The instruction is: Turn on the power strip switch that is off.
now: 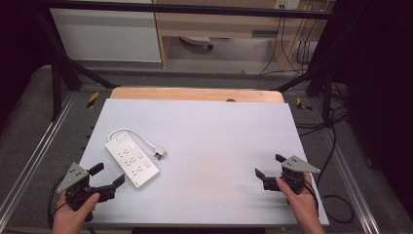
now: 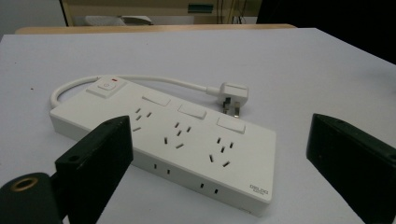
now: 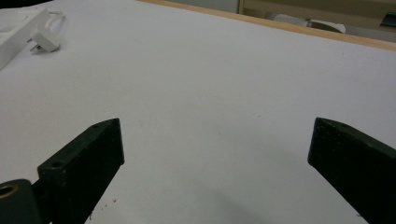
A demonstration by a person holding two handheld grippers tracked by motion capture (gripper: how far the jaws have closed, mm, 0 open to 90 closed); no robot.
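At the lower left of the high view, the left gripper [image 1: 108, 177] sits over the near edge of the white table [image 1: 219, 126], its jaws spread wide and holding nothing. It is angled toward the white power strip [image 1: 132, 159] just beyond it, near but not touching. That aim looks deliberate: in the left gripper view the strip lies square between the two black jaws, so I judge this hand is lined up to close in on the strip's near end.

At the lower right of the high view, the right gripper [image 1: 268, 167] is held low over bare tabletop, jaws likewise apart and empty. It is well away from the strip, and its own view shows plain white surface between the jaws, with the plug [image 3: 44, 41] at the upper left corner. It seems parked there, out of the way until needed.

Farther in, left of centre in the high view, the strip lies flat and diagonal, sockets up. The left gripper view shows three rocker switches [image 2: 192, 110] in a row above the socket groups and a main button [image 2: 106, 85] with a small red mark at the far end. The white cable [image 2: 140, 80] loops from that end round to the plug, which rests on the table just beside the strip, unplugged; its pins look to lie sideways, though that is hard to read

Beyond the table's far wooden edge [image 1: 195, 93] is floor and furniture
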